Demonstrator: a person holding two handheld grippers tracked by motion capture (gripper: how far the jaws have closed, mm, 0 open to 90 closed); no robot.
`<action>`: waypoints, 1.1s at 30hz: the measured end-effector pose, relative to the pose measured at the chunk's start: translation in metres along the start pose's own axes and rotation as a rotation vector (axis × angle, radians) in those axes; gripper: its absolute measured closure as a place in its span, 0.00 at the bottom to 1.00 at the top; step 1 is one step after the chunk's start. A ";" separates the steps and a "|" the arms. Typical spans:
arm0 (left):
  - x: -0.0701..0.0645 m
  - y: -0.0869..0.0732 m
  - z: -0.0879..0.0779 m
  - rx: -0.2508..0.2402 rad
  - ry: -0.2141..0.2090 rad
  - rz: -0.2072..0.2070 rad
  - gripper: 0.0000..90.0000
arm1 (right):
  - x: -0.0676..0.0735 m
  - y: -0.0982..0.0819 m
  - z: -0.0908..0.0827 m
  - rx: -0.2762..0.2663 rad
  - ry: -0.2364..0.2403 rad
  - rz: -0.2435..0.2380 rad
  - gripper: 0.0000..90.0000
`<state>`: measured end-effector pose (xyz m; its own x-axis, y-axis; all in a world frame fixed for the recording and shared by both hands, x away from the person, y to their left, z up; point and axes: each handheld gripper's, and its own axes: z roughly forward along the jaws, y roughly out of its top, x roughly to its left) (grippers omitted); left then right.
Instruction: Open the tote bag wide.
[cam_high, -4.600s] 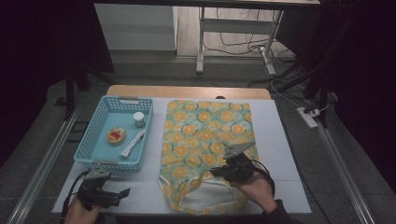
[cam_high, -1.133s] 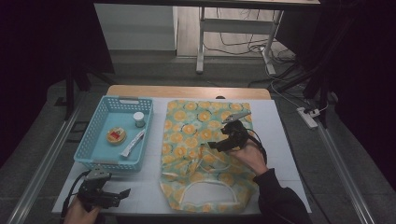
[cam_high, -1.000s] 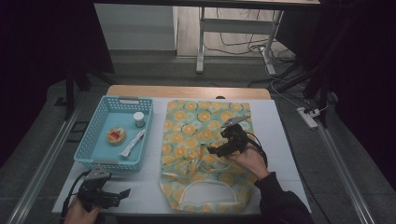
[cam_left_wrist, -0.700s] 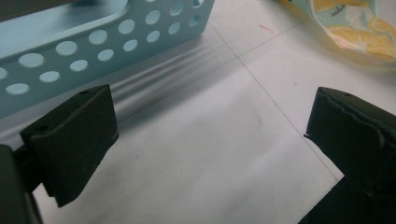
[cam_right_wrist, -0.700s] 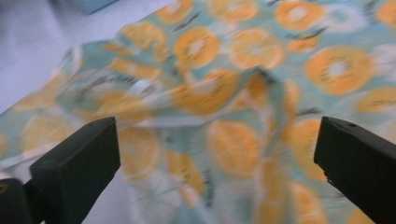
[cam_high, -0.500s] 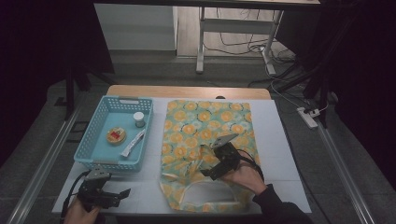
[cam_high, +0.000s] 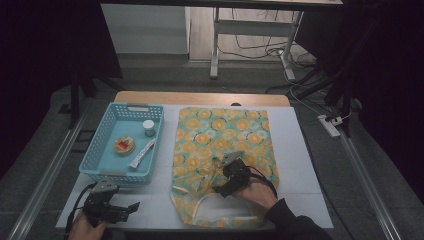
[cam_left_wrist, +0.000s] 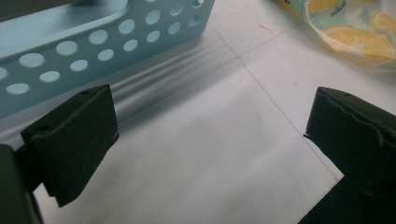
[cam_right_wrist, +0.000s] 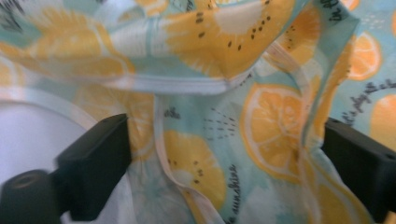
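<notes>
A tote bag (cam_high: 222, 137) printed with orange slices lies flat on the white table, its handles (cam_high: 220, 205) at the near end. My right gripper (cam_high: 219, 189) hovers low over the bag's near half and points at the rumpled opening. In the right gripper view (cam_right_wrist: 224, 154) its jaws stand wide, having just been closing a little. Bag fabric (cam_right_wrist: 205, 116) and a pale strap lie between them, and the pads are not pressing on it. My left gripper (cam_high: 131, 207) rests open on the table at the front left, with bare table between its jaws (cam_left_wrist: 210, 135).
A light blue basket (cam_high: 90, 155) stands left of the bag and holds a small jar (cam_high: 148, 127), a round red and yellow item (cam_high: 124, 145) and a white tube (cam_high: 142, 153). Its perforated wall (cam_left_wrist: 93, 42) is just beyond my left gripper. The bag's corner (cam_left_wrist: 355, 28) lies farther right.
My right gripper has come from the bag's middle toward the near end and dropped lower over the opening. The left gripper has stayed put.
</notes>
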<state>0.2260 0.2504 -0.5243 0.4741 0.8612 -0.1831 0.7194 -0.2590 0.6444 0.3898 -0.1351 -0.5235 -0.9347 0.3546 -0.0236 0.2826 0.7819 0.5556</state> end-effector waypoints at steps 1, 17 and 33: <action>0.000 0.000 0.000 0.000 0.001 0.000 0.03 | -0.001 0.000 -0.001 -0.004 0.001 0.004 0.21; 0.000 0.000 0.000 0.001 0.000 -0.004 0.03 | -0.012 0.001 -0.010 -0.006 0.033 0.059 1.00; 0.001 0.000 0.000 0.001 -0.005 -0.008 0.03 | -0.015 0.029 -0.035 -0.127 0.037 0.059 1.00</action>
<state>0.2267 0.2515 -0.5246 0.4711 0.8610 -0.1918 0.7237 -0.2530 0.6421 0.4043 -0.1361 -0.4779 -0.9251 0.3775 0.0415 0.3101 0.6878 0.6563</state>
